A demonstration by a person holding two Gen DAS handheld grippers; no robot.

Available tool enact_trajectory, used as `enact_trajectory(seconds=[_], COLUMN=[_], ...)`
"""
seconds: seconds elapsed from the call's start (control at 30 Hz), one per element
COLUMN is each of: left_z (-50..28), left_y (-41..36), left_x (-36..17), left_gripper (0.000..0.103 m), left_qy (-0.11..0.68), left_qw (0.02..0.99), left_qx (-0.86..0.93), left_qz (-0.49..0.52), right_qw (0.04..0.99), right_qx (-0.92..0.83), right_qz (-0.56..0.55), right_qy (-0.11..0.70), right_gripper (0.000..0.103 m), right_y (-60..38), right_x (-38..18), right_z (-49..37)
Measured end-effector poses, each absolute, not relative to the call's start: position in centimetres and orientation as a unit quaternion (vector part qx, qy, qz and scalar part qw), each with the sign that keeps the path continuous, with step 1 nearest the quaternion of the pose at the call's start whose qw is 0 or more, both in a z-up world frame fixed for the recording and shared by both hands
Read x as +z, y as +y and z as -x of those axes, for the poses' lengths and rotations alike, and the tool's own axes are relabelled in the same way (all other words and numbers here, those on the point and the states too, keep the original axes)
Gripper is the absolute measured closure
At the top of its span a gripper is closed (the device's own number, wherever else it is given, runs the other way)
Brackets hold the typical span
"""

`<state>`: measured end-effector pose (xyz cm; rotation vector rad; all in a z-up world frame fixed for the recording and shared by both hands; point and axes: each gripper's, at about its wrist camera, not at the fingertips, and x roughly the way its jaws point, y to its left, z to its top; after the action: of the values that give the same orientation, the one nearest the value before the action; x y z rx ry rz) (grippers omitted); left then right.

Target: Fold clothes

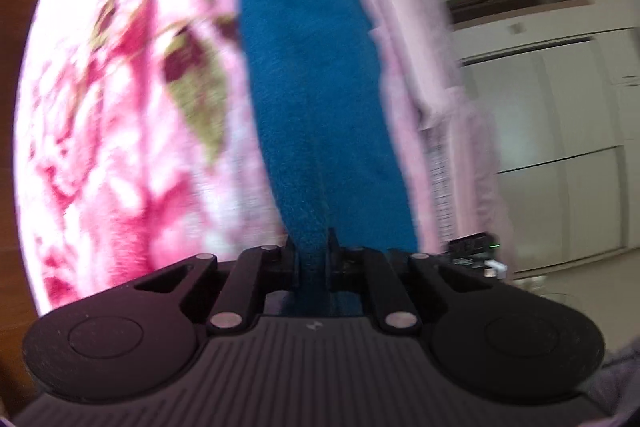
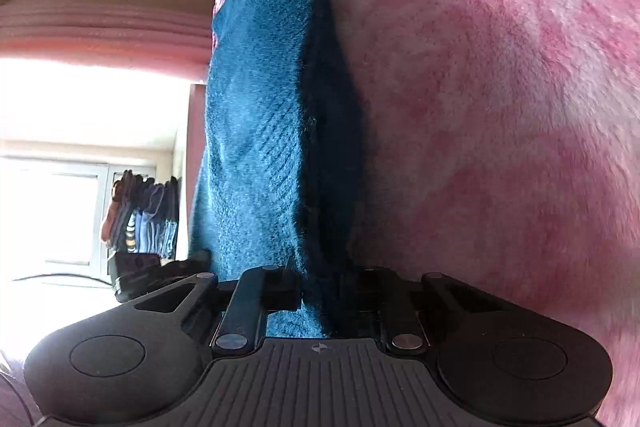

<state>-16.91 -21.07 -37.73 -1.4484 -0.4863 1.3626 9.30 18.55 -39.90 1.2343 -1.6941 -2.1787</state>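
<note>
Left claw [image 1: 313, 259]: your jaws pinch a fold of the blue fleece garment [image 1: 308, 87], which lies on the pink floral blanket [image 1: 120, 131]. Right claw [image 2: 320, 291]: clamped on another edge of that garment; hanging clothes [image 2: 144, 219] far left.

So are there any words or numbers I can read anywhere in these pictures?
No readable words or numbers.
Small pale mark on the left gripper body: a symbol, no letters.
Small round crosshair mark on the right gripper body: a sign, no letters.
Dark device with a green light: too blurred to read.
</note>
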Motion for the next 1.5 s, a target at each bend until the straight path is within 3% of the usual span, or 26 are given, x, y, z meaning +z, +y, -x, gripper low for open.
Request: enact_trajectory(seconds=[0.3, 0.5, 0.77, 0.97, 1.17, 1.27, 1.3, 1.33, 1.37, 1.5], left_z=[13.3, 15.2, 23.7, 30.8, 36.2, 37.5, 37.8, 38.2, 38.7, 40.3], left_y=[-25.3, -25.5, -20.0, -14.7, -10.8, -10.4, -10.5, -10.8, -11.4, -12.5], left_x=[-37.2, -34.4, -31.3, -35.4, -41.0, -40.6, -40.0, -39.3, -38.5, -35.2], left_gripper=[0.096, 0.095, 0.094, 0.081, 0.079, 0.078, 0.077, 0.067, 0.056, 0.053], left_qy=[-0.196, -0.281, -0.38, -0.452, -0.467, -0.449, -0.445, -0.444, -0.446, -0.407], left_qw=[0.491, 0.451, 0.431, 0.365, 0.291, 0.307, 0.319, 0.328, 0.335, 0.395], left_qx=[0.54, 0.516, 0.476, 0.465, 0.474, 0.48, 0.486, 0.498, 0.515, 0.575], left_qz=[0.655, 0.671, 0.666, 0.668, 0.687, 0.689, 0.682, 0.669, 0.651, 0.59], right_qw=[0.05, 0.052, 0.025, -0.048, -0.158, -0.159, -0.152, -0.155, -0.159, -0.151], right_qx=[-0.681, -0.636, -0.623, -0.601, -0.543, -0.528, -0.539, -0.567, -0.594, -0.725], right_qz=[-0.442, -0.442, -0.356, -0.31, -0.289, -0.24, -0.224, -0.203, -0.183, -0.195], right_qy=[-0.582, -0.63, -0.696, -0.735, -0.773, -0.799, -0.797, -0.783, -0.767, -0.643], right_gripper=[0.09, 0.088, 0.088, 0.088, 0.086, 0.065, 0.046, 0.031, 0.028, 0.027], right_y=[15.1, 15.6, 22.5, 27.2, 29.0, 29.2, 29.3, 29.6, 29.8, 30.7], right_x=[-38.3, -35.7, -29.4, -31.4, -39.8, -40.8, -40.3, -39.2, -38.0, -32.8], right_z=[-14.0, -13.1, -6.5, 0.5, 5.2, 5.2, 5.1, 4.8, 4.6, 5.1])
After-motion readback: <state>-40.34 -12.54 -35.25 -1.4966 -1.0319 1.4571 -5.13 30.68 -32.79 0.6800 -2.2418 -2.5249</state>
